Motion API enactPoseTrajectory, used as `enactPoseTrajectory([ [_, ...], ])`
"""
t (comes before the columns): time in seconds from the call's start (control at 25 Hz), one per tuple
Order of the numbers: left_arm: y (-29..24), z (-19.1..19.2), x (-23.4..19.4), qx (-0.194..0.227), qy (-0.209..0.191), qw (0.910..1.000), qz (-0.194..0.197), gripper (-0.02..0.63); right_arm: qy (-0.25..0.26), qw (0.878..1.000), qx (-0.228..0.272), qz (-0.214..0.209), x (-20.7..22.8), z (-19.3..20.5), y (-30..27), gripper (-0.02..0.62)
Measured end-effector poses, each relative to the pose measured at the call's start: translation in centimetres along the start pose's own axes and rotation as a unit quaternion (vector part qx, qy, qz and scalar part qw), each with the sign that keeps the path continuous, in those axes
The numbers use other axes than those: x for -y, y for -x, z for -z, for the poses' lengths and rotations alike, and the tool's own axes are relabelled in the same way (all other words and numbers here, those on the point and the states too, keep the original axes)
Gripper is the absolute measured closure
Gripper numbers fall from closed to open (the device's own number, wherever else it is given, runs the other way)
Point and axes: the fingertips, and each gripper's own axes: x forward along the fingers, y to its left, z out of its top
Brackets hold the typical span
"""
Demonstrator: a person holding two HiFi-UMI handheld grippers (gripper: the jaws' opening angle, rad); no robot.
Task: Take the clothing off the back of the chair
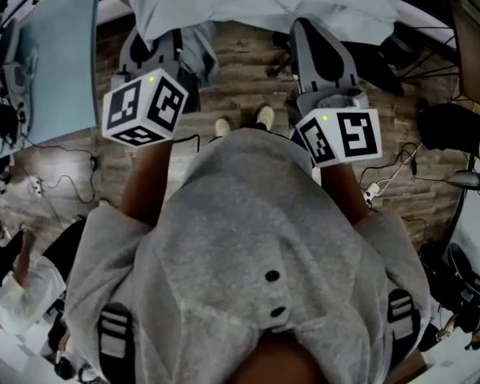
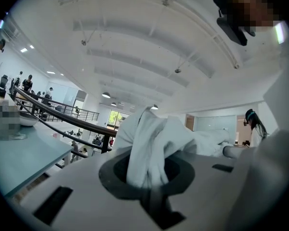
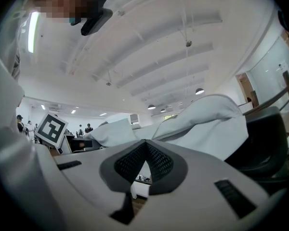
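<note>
White clothing (image 2: 151, 138): bunched up, hanging in folds.
Left gripper (image 2: 147, 174): jaws clamped on the clothing.
Right gripper (image 3: 144, 148): jaws closed tip to tip, clothing just beyond.

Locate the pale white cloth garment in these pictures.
The pale white cloth garment spreads across the top of the head view, above the wooden floor; the left gripper is shut on a fold.

- Your clothing (image 1: 264, 2) is white.
- Your sweater (image 1: 248, 214) is grey, with black buttons (image 1: 272, 276).
- The floor (image 1: 240, 82) shows brown wood planks.
- The worktop (image 1: 64, 62) is pale blue-grey.
</note>
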Motion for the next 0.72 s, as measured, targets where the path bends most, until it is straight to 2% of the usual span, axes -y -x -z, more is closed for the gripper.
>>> enactPoseTrajectory([
  [0.16,0.0,-0.2,-1.7,0.001,0.012,0.9999,-0.009,0.546,0.004,1.000,-0.001,0.013,0.1,-0.1,-0.5,0.586],
  [0.32,-0.1,-0.4,-2.7,0.004,0.007,0.9999,-0.009,0.546,0.008,1.000,-0.003,0.021,0.0,0.0,-1.1,0.586],
  [0.52,-0.2,-0.2,-3.5,-0.001,0.032,0.9994,-0.013,0.546,0.010,1.000,-0.005,0.017,-0.6,-0.1,-1.4,0.586],
  [0.72,0.3,-0.7,-4.7,0.003,0.041,0.9989,-0.021,0.546,0.009,1.000,-0.009,0.004,-1.7,-0.1,-2.3,0.586],
])
